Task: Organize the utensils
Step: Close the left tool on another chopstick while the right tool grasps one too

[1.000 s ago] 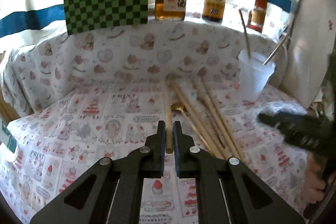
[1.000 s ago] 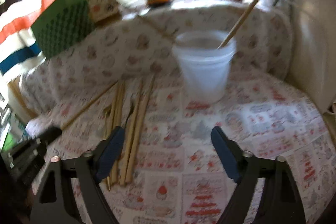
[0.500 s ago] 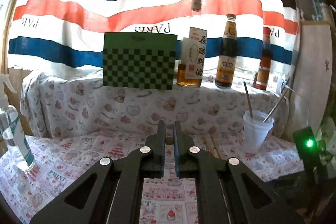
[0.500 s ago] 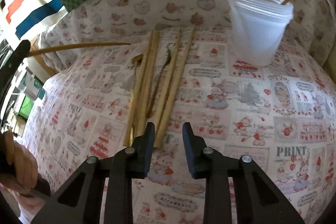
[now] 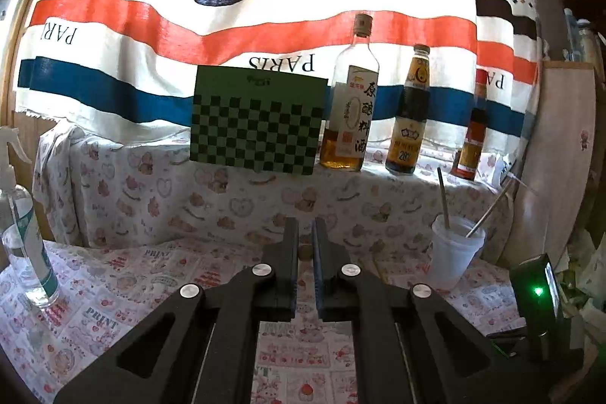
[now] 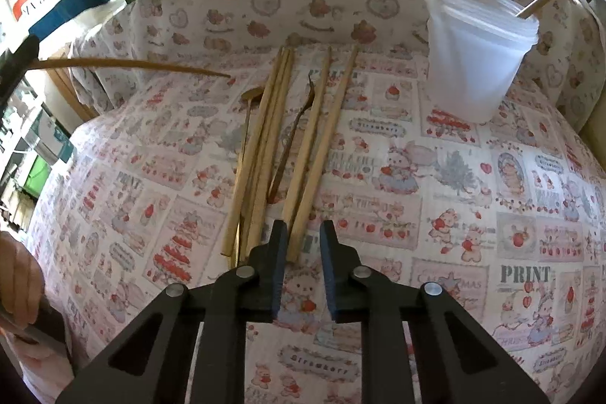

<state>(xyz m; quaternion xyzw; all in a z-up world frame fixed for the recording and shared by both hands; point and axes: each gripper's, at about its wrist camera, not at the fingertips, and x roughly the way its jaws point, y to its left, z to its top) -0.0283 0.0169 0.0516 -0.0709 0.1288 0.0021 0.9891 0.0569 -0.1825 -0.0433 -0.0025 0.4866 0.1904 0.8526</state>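
We've got the left gripper [image 5: 305, 245] clenched on one wooden chopstick [image 5: 305, 250]; in the left wrist view only its butt end shows between the pads. From the right wrist view that same chopstick [image 6: 128, 66] sticks out level above the cloth, clear of the table, w/ the left hand [image 6: 17, 286] at the frame's left edge.

Right gripper [image 6: 302, 241] points down at the bundle of chopsticks [image 6: 272, 146] lying side by side on the printed tablecloth [image 6: 435, 214]. Its jaws are closing; the near end of the rightmost chopstick sits betw. them, but the pads aren't pressing on it yet. A small gold spoon [image 6: 250, 97] and a dark thin utensil [image 6: 293, 135] lie among the sticks.

The white plastic cup [image 6: 475, 52] stands upright to the right of the bundle, apart from it, w/ two sticks leaning inside. Behind on the shelf: green checkerboard card [image 5: 257, 124] and three sauce bottles [image 5: 350, 108]. A spray bottle [image 5: 21, 233] stands at far left.
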